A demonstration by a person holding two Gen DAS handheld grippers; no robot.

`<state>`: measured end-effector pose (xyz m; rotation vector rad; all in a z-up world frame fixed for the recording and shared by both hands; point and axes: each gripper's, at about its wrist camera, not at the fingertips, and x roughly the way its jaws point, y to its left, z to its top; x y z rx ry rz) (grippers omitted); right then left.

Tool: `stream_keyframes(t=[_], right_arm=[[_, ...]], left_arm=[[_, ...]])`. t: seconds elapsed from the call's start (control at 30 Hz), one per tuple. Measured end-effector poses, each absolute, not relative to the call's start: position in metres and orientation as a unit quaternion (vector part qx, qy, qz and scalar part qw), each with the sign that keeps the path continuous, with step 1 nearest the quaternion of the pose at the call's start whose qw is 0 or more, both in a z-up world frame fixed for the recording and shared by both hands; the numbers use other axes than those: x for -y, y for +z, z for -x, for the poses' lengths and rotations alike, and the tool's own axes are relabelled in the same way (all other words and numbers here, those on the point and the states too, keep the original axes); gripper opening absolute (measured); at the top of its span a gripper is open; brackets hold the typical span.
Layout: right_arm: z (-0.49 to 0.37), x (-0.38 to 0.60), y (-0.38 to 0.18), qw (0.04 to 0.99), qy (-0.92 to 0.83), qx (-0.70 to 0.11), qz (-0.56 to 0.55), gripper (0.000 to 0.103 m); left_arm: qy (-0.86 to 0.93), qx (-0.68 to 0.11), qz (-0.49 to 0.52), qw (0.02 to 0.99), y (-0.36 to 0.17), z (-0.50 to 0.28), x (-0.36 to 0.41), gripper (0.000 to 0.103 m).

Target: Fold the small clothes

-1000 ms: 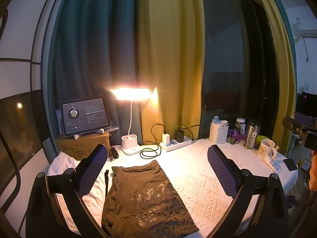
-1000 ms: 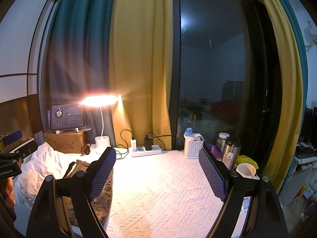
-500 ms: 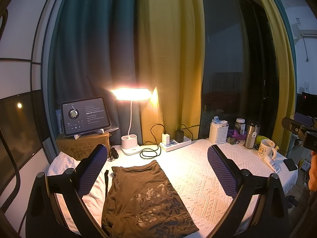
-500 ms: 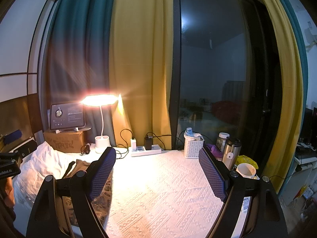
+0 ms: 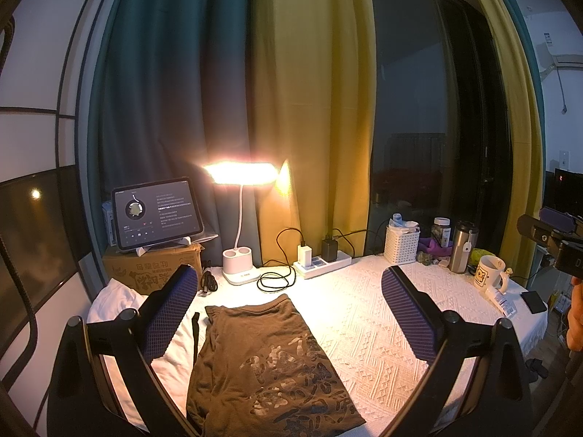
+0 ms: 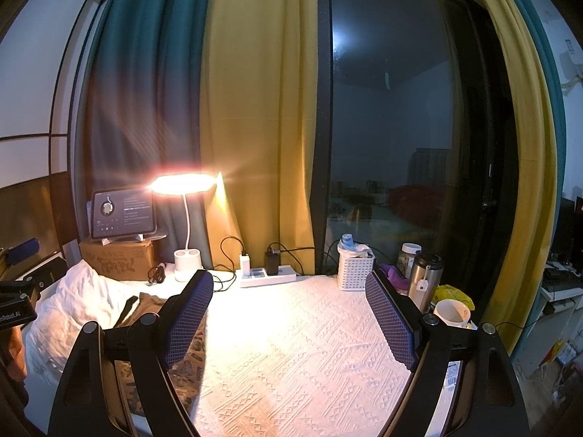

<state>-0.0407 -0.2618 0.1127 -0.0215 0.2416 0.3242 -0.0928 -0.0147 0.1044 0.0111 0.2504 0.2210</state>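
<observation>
A brown printed t-shirt [image 5: 266,364] lies flat on the white textured tablecloth [image 5: 368,331] at six o'clock beneath the wide-open, empty left gripper [image 5: 291,324], with the right gripper [image 6: 289,322] equally spread and empty over bare cloth at three o'clock.

- A lit desk lamp [image 5: 240,178] with a white base gives the warm light; the rest of the room is dim.
- Behind it hang a teal curtain [image 5: 164,73] and, just beside that, a yellow curtain [image 5: 309,73].
- A large dark window [image 6: 400,127] reflects the room; a second yellow curtain [image 6: 528,145] hangs at its right edge.
- A pale panelled wall [image 5: 32,73] with dark trim stands on the left.
- The bench [image 6: 309,346] wears a white textured cover.
- At its back: a tablet [image 5: 156,213] on a cardboard box [image 5: 153,266], a white power strip [image 5: 322,262] with chargers, a white basket [image 5: 400,244].
- On the far right wall, an air conditioner [image 5: 564,54].
</observation>
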Motion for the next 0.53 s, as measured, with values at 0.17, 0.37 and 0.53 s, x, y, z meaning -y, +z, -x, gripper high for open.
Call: stream_keyframes(t=[0.17, 0.37, 0.53], right_arm=[[0.0402, 0.2615, 0.1128, 0.980, 0.161, -0.120, 0.011, 0.087], [0.0378, 0.2651, 0.1104, 0.979, 0.163, -0.124, 0.013, 0.087], [0.0373, 0.2653, 0.1100, 0.979, 0.163, -0.124, 0.014, 0.087]], left_arm=[[0.110, -0.125, -0.005, 0.986, 0.1042, 0.0931, 0.0152, 0.100], [0.110, -0.124, -0.005, 0.986, 0.1042, 0.0928, 0.0154, 0.100], [0.104, -0.122, -0.009, 0.987, 0.1034, 0.0921, 0.0144, 0.100]])
